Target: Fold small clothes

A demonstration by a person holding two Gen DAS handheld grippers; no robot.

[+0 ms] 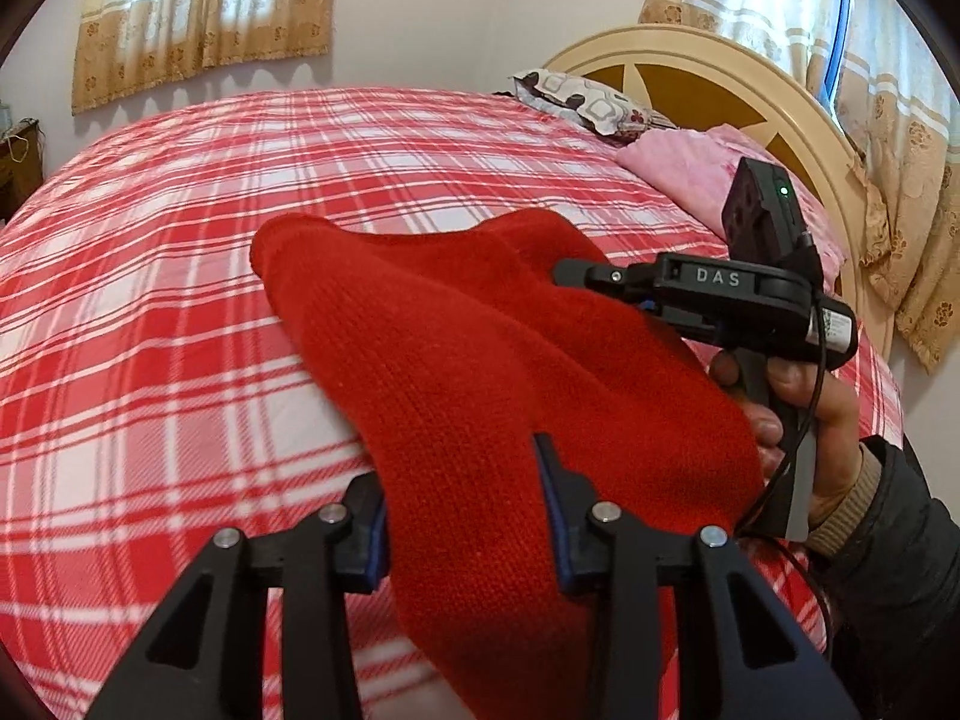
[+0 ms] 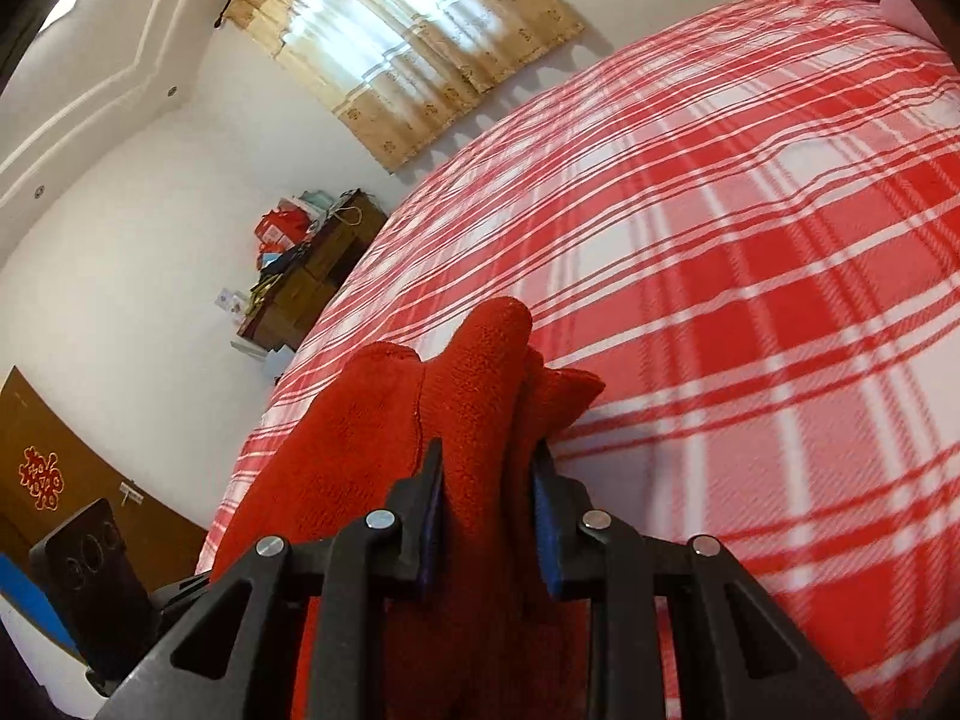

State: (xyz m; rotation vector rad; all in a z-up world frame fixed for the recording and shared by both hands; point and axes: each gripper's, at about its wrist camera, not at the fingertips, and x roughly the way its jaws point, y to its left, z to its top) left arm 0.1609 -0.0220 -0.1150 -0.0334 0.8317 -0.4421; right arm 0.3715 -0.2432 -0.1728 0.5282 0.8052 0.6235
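1. Between the blue pads of the left gripper [image 1: 465, 516] a band of the red knit garment [image 1: 480, 360] is pinched, the fingers set fairly wide around a thick bunch of cloth.
2. Seen from its own camera, the right gripper [image 2: 489, 516] grips a narrower, bunched fold of the same garment; in the left view its tip sits on the knit farther up and to the right.
3. Holding the piece at two separate places looks meant to carry or stretch it for a fold; the cloth drapes between the tools and its rounded far end [image 1: 282, 246] lies on or just over the plaid bedspread [image 1: 150, 300].
4. Which edge of the garment each tool has, I cannot tell.
5. Ahead and to the left, the bedspread is wide and flat, good room for laying the knit down. To the right, a pink blanket [image 1: 690, 162], a patterned pillow [image 1: 588, 99] and the headboard [image 1: 750, 78] limit travel.
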